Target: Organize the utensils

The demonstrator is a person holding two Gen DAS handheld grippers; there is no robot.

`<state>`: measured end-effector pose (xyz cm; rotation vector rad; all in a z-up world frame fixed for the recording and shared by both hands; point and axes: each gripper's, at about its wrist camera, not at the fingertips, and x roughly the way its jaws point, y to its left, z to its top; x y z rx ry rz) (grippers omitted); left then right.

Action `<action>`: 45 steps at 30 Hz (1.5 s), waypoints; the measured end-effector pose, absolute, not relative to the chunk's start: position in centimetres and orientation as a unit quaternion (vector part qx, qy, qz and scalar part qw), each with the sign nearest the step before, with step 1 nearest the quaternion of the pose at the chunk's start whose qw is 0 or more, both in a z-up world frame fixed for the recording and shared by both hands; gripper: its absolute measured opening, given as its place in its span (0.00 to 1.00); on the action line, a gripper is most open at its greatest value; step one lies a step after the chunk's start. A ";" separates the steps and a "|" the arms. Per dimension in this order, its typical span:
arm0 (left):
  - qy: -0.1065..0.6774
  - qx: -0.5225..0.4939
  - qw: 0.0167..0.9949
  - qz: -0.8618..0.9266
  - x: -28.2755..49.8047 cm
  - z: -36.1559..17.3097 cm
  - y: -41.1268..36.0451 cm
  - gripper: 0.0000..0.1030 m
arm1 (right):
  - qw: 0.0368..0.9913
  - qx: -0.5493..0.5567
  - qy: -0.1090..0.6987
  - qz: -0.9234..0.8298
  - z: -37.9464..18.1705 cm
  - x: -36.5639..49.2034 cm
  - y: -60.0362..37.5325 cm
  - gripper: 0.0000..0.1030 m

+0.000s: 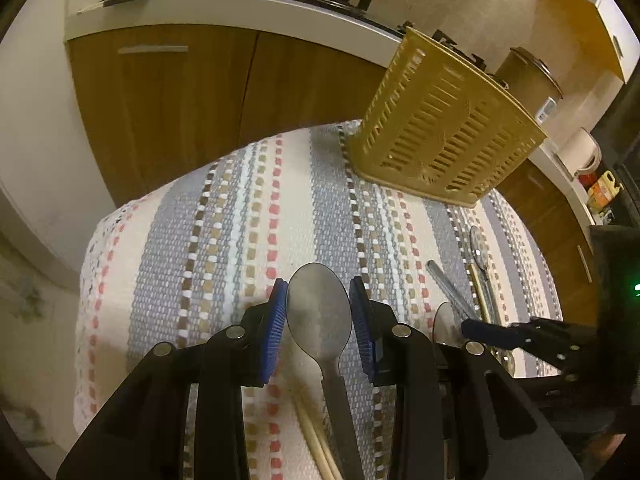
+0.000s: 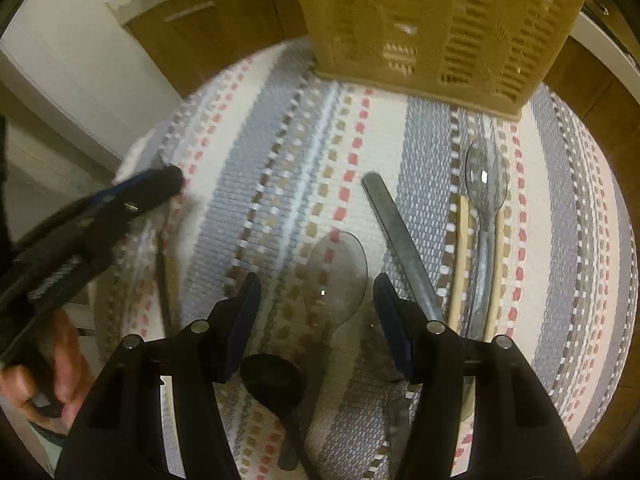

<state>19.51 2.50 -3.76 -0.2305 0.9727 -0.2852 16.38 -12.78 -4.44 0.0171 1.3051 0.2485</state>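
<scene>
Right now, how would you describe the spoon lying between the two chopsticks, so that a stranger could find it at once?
Find the tan slotted basket at the far edge of the striped cloth. Just in front of its right corner lies a clear grey spoon, bowl toward the basket, with a pale chopstick along each side of its handle. The other clear spoon has no chopsticks beside it.

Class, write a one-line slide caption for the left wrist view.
Left gripper shut on a grey metal spoon above the striped woven cloth.
</scene>
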 end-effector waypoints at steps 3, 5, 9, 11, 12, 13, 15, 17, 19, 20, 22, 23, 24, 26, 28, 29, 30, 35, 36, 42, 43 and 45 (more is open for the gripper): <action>0.459 -0.109 0.870 -0.142 19.5 -3.7 2.2 0.29 | 0.795 -0.020 0.597 0.103 -4.4 16.3 -11.9 0.31; 0.453 -0.110 0.873 -0.144 19.5 -3.5 2.2 0.29 | 0.798 -0.031 0.593 0.103 -4.4 16.2 -11.4 0.28; 0.434 -0.109 0.882 -0.149 19.4 -2.4 2.2 0.29 | 0.810 -0.026 0.575 0.117 -3.9 15.9 -11.7 0.28; 0.418 -0.108 0.889 -0.153 19.2 -1.4 2.2 0.29 | 0.826 -0.014 0.549 0.130 -2.4 15.3 -12.6 0.28; 0.408 -0.110 0.893 -0.154 19.0 -0.7 2.2 0.29 | 0.833 -0.010 0.536 0.136 -1.7 15.0 -13.0 0.28; 0.400 -0.111 0.896 -0.155 18.9 -0.2 2.2 0.29 | 0.844 -0.005 0.516 0.144 -0.7 14.7 -13.6 0.28; 0.377 -0.116 0.904 -0.162 18.5 1.3 2.3 0.29 | 0.864 0.003 0.477 0.160 1.3 13.9 -14.7 0.28; 0.348 -0.121 0.914 -0.169 18.1 3.3 2.1 0.29 | 0.886 0.014 0.431 0.173 3.4 13.2 -15.9 0.28; 0.318 -0.119 0.925 -0.173 17.7 5.2 1.9 0.29 | 0.901 0.028 0.395 0.174 5.0 13.1 -16.5 0.28; 0.303 -0.118 0.929 -0.175 17.7 6.2 1.7 0.29 | 0.912 0.037 0.370 0.172 6.1 13.1 -17.3 0.28; 0.271 -0.114 0.940 -0.176 17.7 8.4 1.4 0.29 | 0.928 0.043 0.333 0.161 8.1 13.7 -18.1 0.28; 0.254 -0.110 0.944 -0.177 17.9 9.6 1.2 0.29 | 0.936 0.046 0.316 0.152 9.2 14.1 -18.7 0.28; 0.243 -0.106 0.948 -0.179 18.1 10.5 1.0 0.29 | 0.940 0.051 0.303 0.146 10.1 14.5 -19.2 0.28; 0.221 -0.091 0.955 -0.176 18.9 12.8 0.3 0.29 | 0.950 0.065 0.274 0.139 12.0 15.7 -20.8 0.28; 0.203 -0.084 0.959 -0.178 19.7 15.0 -0.5 0.29 | 0.955 0.073 0.257 0.130 13.9 16.6 -21.6 0.28; 0.196 -0.083 0.960 -0.181 20.1 16.0 -0.8 0.29 | 0.958 0.079 0.246 0.123 14.8 17.5 -22.4 0.28; 0.190 -0.081 0.961 -0.183 20.4 16.8 -1.1 0.29 | 0.961 0.082 0.239 0.117 15.8 17.7 -22.7 0.28; 0.166 -0.057 0.968 -0.177 22.8 19.5 -2.8 0.29 | 0.976 0.097 0.182 0.073 19.3 19.8 -25.9 0.28; 0.166 -0.054 0.969 -0.175 23.7 19.6 -3.2 0.29 | 0.979 0.097 0.171 0.056 19.7 20.6 -26.4 0.28; 0.178 -0.042 0.970 -0.158 27.4 17.9 -4.4 0.29 | 0.981 0.103 0.164 -0.008 18.2 25.0 -27.9 0.28; 0.184 -0.042 0.970 -0.155 28.1 17.3 -4.6 0.29 | 0.981 0.100 0.164 -0.016 17.6 25.5 -27.8 0.28; 0.191 -0.042 0.968 -0.157 28.9 16.4 -4.9 0.29 | 0.982 0.088 0.166 -0.028 16.3 26.4 -27.5 0.28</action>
